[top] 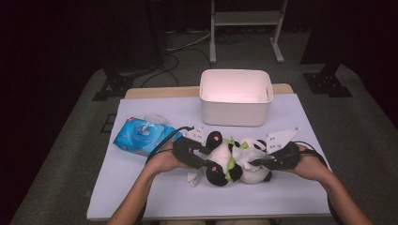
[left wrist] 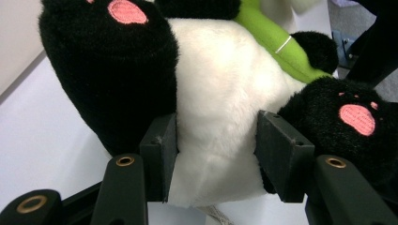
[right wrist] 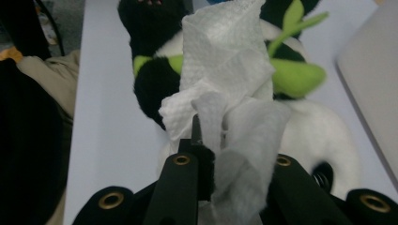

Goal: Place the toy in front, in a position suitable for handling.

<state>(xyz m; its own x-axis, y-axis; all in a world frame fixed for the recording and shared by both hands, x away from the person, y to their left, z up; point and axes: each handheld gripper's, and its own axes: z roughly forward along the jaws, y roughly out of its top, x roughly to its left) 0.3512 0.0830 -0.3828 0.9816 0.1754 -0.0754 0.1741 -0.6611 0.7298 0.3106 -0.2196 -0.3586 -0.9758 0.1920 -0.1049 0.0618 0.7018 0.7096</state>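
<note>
A black-and-white plush panda (top: 230,161) with a green scarf lies on its back on the white table (top: 141,197). My left gripper (top: 202,159) comes at it from the left. In the left gripper view its pads (left wrist: 159,154) press into the white belly (left wrist: 220,108) between the two black legs with pink soles, so the left gripper (left wrist: 218,150) is shut on the panda. My right gripper (top: 260,161) is at the toy's right side. It holds a crumpled white wipe (right wrist: 225,79) that stands up over the panda's body (right wrist: 319,136); the right gripper (right wrist: 230,150) is shut on the wipe.
A white plastic bin (top: 234,112) stands behind the panda at the back of the table. A blue pack of wet wipes (top: 141,136) lies at the left, close to my left forearm. The table's front edge runs just below both hands.
</note>
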